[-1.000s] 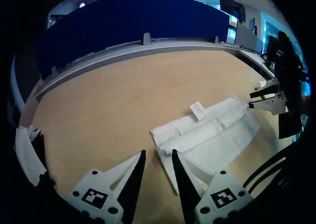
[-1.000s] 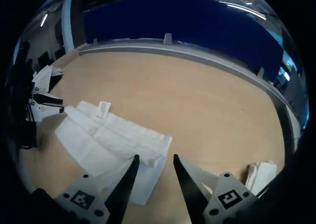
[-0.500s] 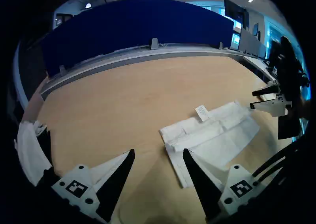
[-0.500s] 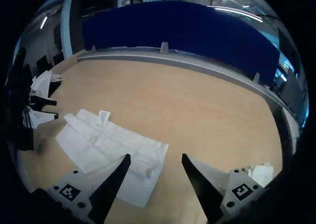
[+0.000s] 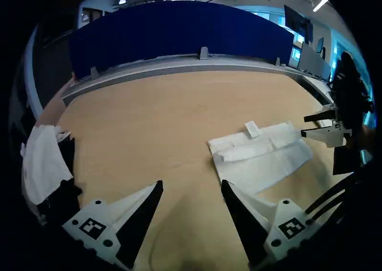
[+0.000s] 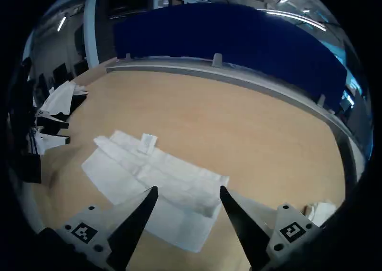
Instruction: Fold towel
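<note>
In the left gripper view, the left gripper [image 5: 191, 185] stands open at the bottom, its two fingers well apart and nothing between them. Below them lies the bare wooden tabletop [image 5: 153, 113]. The white towel [image 5: 260, 154] lies flat toward the right side of the tabletop as a long folded strip, with rumpled layers along its far long edge. A small label [image 5: 251, 128] sticks out from that edge. One towel corner lies just beside the tip of the gripper's right-hand finger; whether they touch I cannot tell. Past the towel's other end, the right gripper [image 5: 304, 126] hangs with its fingers parted and empty. A blue partition [image 5: 181, 32] runs along the far edge of the tabletop. A white cloth [image 5: 43, 158] is draped at the left edge.

In the right gripper view, the right gripper [image 6: 187, 192] is likewise spread wide and grips nothing. Its fingertips show over the towel's [image 6: 157, 173] near long edge, and contact cannot be judged. The label [image 6: 149, 143] lies on the towel's far side. The left gripper [image 6: 68, 131] is near the left edge, fingers apart, beyond the towel's end. Behind it is the white cloth [image 6: 59, 96]. Another pale cloth [image 6: 320, 209] lies at the near right corner.
</note>
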`<state>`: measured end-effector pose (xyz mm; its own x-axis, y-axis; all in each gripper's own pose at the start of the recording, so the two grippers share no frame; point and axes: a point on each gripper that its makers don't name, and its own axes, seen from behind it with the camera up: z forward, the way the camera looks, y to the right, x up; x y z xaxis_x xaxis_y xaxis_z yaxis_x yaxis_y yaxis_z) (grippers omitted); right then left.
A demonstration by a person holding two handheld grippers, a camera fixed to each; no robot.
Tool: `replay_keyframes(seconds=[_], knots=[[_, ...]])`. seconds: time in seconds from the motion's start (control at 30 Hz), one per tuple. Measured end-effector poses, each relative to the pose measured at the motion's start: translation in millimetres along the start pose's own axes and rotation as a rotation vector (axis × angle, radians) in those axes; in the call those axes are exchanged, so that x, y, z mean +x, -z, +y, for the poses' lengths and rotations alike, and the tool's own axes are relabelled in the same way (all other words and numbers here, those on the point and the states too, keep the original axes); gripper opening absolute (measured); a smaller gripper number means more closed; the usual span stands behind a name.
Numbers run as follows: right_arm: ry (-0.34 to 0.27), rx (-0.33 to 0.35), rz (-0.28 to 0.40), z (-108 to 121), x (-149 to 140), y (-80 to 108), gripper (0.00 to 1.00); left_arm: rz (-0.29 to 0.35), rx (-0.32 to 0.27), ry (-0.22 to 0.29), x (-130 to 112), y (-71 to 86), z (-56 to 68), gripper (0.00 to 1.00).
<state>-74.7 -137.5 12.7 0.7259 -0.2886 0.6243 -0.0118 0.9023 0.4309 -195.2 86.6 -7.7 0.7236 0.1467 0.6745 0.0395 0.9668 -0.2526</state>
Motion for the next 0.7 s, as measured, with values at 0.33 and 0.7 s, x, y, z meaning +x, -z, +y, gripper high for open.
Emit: replay_keyframes(seconds=[0.33,0.7], knots=[[0.049,0.078,-0.002,-53.0,7.1,-11.1,1.00,0.001,0.073,0.072,-28.5,33.8,-26.1,0.90],[0.100,0.154,-0.023,-98.9,-1.7,-18.9,1.00,0.000,0.113,0.111,-49.5,53.5,-43.5,0.90]])
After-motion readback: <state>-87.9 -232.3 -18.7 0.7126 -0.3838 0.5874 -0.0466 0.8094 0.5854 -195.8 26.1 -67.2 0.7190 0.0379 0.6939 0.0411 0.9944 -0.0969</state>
